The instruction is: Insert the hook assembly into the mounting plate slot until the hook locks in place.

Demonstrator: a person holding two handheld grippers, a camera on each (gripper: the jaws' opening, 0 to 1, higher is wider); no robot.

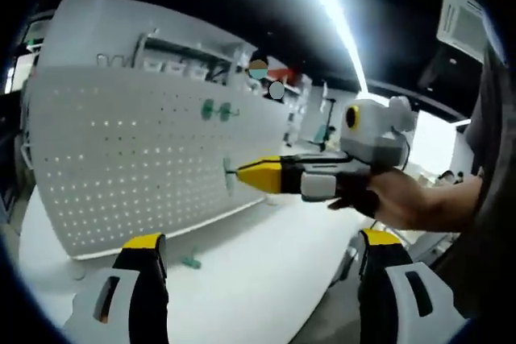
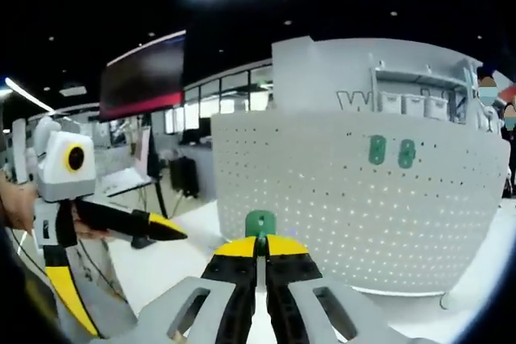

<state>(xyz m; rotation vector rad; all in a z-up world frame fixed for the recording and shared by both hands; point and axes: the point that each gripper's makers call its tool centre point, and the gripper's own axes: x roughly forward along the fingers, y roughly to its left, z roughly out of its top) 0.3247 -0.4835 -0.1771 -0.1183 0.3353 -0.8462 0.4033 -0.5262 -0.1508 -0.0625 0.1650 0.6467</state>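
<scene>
Approach stage of the insertion. In the right gripper view the right hand-held gripper (image 2: 260, 249), at lower centre of the frame, has its yellow-tipped jaws closed on a small green plastic hook assembly (image 2: 260, 222), which stands just above the jaw tips and faces the white perforated metal mounting plate (image 2: 355, 215) filling the centre and right. Two green hooks already seated (image 2: 391, 152) sit in the plate's upper right. In the left gripper view the same gripper enters from the right, held by a person's hand (image 1: 403, 199), its tip carrying the hook close to the plate at mid-frame; whether the hook touches the plate cannot be told. The left hand-held gripper (image 1: 262, 251) has its jaws spread wide at the bottom of the frame, holding nothing. A loose green piece (image 1: 191, 262) lies on the white bench (image 1: 266, 279) near the plate's foot.

The hook appears not yet seated. The next move calls for aligning the hook's prongs with a row of holes, then pressing in until it locks.
</scene>
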